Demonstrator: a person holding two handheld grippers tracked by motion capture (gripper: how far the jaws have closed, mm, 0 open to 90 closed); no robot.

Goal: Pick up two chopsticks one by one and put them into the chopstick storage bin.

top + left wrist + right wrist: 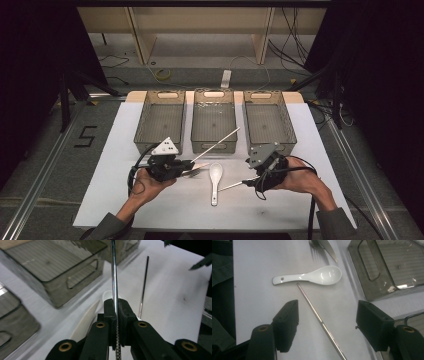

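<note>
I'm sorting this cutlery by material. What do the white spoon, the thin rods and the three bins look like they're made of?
White spoon: probably glazed ceramic, possibly melamine; glossy, opaque, soup-spoon shape. Chopstick on the table and the one clamped in the left gripper: likely stainless steel; thin, mirror-bright, with a patterned grip end. Bins: smoky translucent plastic with ribbed floors and cut-out handles.

Item count, table top:

- 3 grey transparent bins, set side by side along the far edge: left bin (160, 122), middle bin (214, 120), right bin (270, 121).
- 2 metal chopsticks: 1 raised chopstick (216, 145), reaching toward the middle bin, and 1 flat chopstick (231, 186) lying on the table.
- 1 white ceramic spoon (215, 181).
- 1 fork (315, 245) and 1 knife (329, 250), lying together beyond the spoon's bowl.
- 2 handheld grippers: left gripper (192, 162), right gripper (245, 182).
</note>
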